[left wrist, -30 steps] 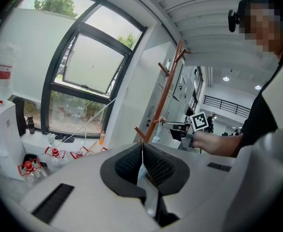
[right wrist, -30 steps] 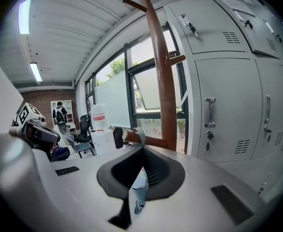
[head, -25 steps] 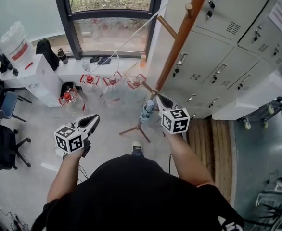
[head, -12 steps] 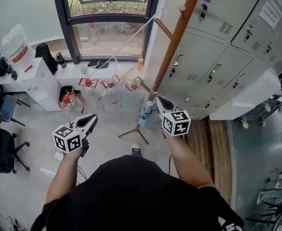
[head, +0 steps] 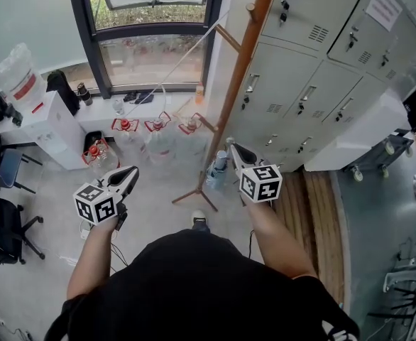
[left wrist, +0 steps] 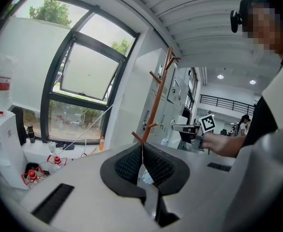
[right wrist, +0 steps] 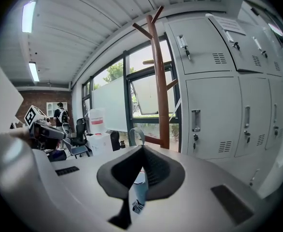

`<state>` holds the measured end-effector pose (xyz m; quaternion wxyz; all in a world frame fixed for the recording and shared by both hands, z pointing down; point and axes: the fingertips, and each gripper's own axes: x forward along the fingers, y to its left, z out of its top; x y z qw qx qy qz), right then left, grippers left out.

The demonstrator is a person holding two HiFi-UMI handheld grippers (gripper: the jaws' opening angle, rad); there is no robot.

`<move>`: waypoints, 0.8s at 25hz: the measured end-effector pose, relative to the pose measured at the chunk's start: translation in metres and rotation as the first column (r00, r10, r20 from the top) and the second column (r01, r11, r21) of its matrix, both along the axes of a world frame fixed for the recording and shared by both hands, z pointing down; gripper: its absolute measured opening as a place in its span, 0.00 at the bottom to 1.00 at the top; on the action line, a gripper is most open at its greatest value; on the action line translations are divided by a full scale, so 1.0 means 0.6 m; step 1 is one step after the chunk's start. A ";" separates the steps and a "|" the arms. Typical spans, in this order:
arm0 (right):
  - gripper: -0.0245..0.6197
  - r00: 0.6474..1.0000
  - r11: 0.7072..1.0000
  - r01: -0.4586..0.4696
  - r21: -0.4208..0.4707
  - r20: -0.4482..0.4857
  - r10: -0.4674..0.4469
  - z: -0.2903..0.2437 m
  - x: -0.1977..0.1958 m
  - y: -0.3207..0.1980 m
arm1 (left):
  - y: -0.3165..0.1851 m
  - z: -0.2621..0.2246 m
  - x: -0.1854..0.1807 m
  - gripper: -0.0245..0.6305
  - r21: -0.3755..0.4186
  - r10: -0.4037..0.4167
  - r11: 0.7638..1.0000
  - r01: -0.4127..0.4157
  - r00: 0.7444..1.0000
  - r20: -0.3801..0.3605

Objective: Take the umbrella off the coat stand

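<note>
Both tongs shut, umbrella (head: 217,170) beside the coat stand (head: 231,84)
At frame centre we see the right tongs (head: 230,146) pinching the umbrella's strap, and the left tongs (head: 131,170) closed and empty at lower left. 1 second ago the right tips overlapped the pole; now they sit right of it.

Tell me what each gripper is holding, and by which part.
Right gripper: jaws shut on the umbrella, held by its grey strap loop. Left gripper: jaws together, nothing held.
</note>
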<state>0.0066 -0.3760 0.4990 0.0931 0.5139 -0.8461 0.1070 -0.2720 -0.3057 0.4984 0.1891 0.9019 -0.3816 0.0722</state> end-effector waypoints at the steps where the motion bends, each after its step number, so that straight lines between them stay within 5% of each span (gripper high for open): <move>1: 0.06 1.000 1.000 -0.005 -0.001 -0.001 0.005 0.001 0.005 0.006 | 0.003 0.000 0.002 0.07 0.001 0.004 1.000 -0.004 1.000 0.001; 20: 0.06 0.997 0.997 -0.071 -0.018 0.010 0.072 0.010 0.069 0.091 | 0.044 -0.007 0.024 0.07 0.007 0.050 0.999 -0.051 0.999 0.019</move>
